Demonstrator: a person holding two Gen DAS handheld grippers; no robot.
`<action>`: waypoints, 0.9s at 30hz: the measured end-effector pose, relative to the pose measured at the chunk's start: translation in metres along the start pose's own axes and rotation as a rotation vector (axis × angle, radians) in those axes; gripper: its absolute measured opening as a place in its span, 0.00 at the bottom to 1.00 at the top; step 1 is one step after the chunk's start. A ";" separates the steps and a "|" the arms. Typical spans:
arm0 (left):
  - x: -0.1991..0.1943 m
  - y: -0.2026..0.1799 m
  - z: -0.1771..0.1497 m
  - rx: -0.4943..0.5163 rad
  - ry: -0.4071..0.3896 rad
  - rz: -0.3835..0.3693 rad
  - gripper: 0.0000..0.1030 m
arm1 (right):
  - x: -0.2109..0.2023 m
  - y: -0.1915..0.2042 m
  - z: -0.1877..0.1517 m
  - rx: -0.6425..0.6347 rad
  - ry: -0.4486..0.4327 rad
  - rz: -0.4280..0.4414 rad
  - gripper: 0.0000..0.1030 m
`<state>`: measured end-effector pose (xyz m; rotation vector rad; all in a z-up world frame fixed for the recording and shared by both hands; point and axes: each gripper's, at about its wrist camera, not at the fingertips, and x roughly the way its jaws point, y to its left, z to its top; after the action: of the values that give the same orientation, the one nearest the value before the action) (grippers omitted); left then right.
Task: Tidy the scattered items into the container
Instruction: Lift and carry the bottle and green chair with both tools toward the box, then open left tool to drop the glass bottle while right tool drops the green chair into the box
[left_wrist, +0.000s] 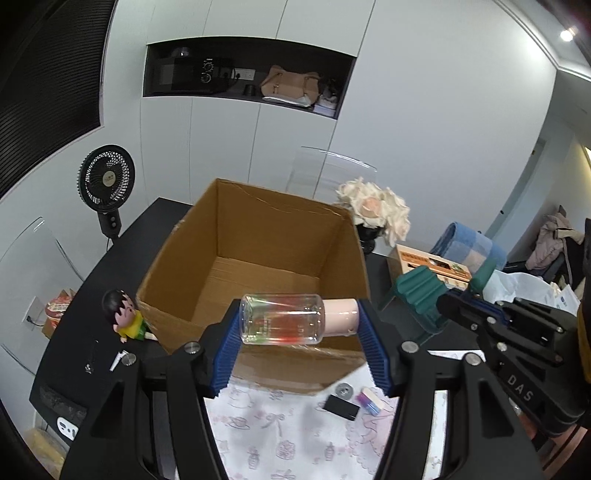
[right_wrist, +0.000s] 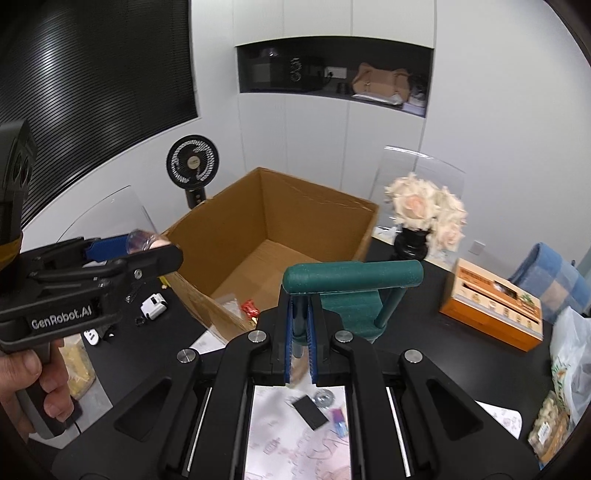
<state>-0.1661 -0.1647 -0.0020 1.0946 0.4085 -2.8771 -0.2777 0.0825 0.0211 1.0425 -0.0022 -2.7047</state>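
Clear bottle (left_wrist: 282, 324) pinched sideways in the left claw (left_wrist: 298, 345) above the near edge of the open cardboard box (left_wrist: 255, 236).

Its long axis runs left-right, pink cap to the right; the blue pads press on base and cap, spread by the bottle's full length. The right claw (right_wrist: 300, 345), nearly closed, grips a green rack (right_wrist: 351, 291) by its upright post, beside the box above the black counter (right_wrist: 424, 306).

A lived-in home room: ahead of the gripper, a wall niche (left_wrist: 247, 74) holds a handbag (left_wrist: 290, 86) (tan), and a fan (left_wrist: 106, 181) stands left.
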 end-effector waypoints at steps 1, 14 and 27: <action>0.003 0.006 0.004 -0.004 0.001 0.005 0.57 | 0.006 0.003 0.003 0.000 0.005 0.007 0.06; 0.067 0.054 0.032 -0.043 0.065 0.040 0.57 | 0.094 0.011 0.036 0.045 0.137 0.068 0.06; 0.133 0.066 0.023 -0.046 0.181 0.048 0.57 | 0.169 -0.007 0.039 0.100 0.281 0.061 0.06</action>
<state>-0.2722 -0.2266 -0.0886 1.3422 0.4465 -2.7225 -0.4260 0.0478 -0.0615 1.4193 -0.1177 -2.5038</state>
